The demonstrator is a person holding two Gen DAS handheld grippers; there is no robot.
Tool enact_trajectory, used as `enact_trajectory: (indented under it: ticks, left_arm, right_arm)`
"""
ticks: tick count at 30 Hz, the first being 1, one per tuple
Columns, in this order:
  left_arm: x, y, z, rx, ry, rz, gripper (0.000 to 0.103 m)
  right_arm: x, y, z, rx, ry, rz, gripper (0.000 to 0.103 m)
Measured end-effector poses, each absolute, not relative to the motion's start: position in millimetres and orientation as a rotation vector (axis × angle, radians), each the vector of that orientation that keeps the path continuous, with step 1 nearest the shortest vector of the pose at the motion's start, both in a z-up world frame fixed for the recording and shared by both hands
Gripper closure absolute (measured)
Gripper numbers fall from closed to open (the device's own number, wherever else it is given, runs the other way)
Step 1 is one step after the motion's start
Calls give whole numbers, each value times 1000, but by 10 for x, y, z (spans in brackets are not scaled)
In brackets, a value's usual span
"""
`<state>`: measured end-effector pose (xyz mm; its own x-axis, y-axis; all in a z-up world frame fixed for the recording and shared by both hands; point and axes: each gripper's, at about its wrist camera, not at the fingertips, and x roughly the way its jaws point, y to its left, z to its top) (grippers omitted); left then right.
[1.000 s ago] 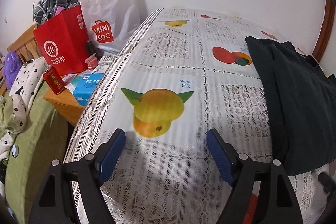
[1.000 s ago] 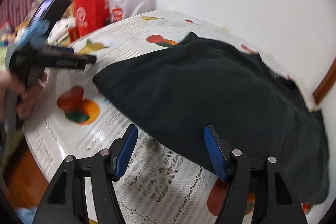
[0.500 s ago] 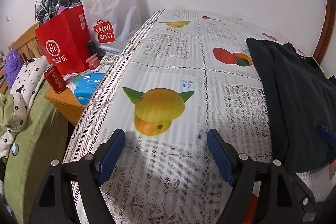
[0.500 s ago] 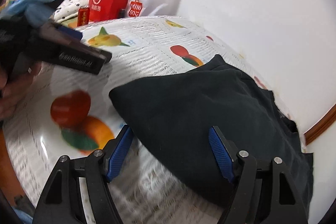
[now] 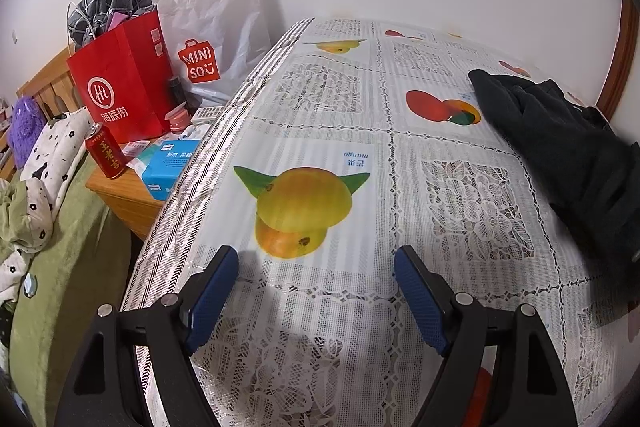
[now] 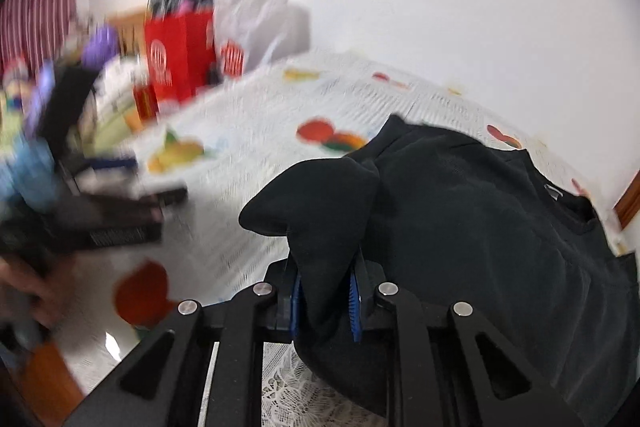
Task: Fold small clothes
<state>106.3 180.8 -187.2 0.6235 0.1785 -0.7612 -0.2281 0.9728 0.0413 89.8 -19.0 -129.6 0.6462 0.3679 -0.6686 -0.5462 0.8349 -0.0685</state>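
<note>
A black garment (image 6: 480,219) lies on the table with the fruit-print lace cloth (image 5: 328,131). My right gripper (image 6: 326,291) is shut on a bunched corner of the garment and holds it lifted off the cloth. In the left wrist view the garment (image 5: 560,147) lies at the right edge of the table. My left gripper (image 5: 316,283) is open and empty above the mango print, to the left of the garment. It also shows, blurred, in the right wrist view (image 6: 120,219).
Left of the table stands a wooden side table (image 5: 120,187) with a red paper bag (image 5: 120,91), a white MINISO bag (image 5: 212,39), a red can (image 5: 105,155) and a blue box (image 5: 168,167). A green bed (image 5: 52,267) lies lower left. A white wall is behind.
My right gripper closed on the near corner of the black garment and raised it. The left gripper stayed open and almost still.
</note>
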Motion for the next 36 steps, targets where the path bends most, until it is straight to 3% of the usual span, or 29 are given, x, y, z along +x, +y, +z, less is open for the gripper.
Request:
enact_trajectory:
  ticks: [14,18,24,30,32,36]
  left_arm:
    - [1062,1796,-1870,-56,866,237,23]
    - [1057,1798,-1869,-53,865,239,23]
    - [1056,1796,-1867,-51,866,241,23]
    - [1053,1757,-1859,-39,866,204,23]
    - [1043,1683,-1843,-26,872,174,23]
    - [1029,1385,-1762,-13,869,80,24]
  right_arm:
    - [1046,-2205,-438,324,466,396,87]
    - [955,-2933,-607,412,441,270,87]
    - [879,-3647,-1296,538,625,95,86]
    - [726,-3760,-1472,521,660,54,64]
    - [733,-3763,-1420,514,637,62,41]
    - [925,-3770,-1476,500,697,64,37]
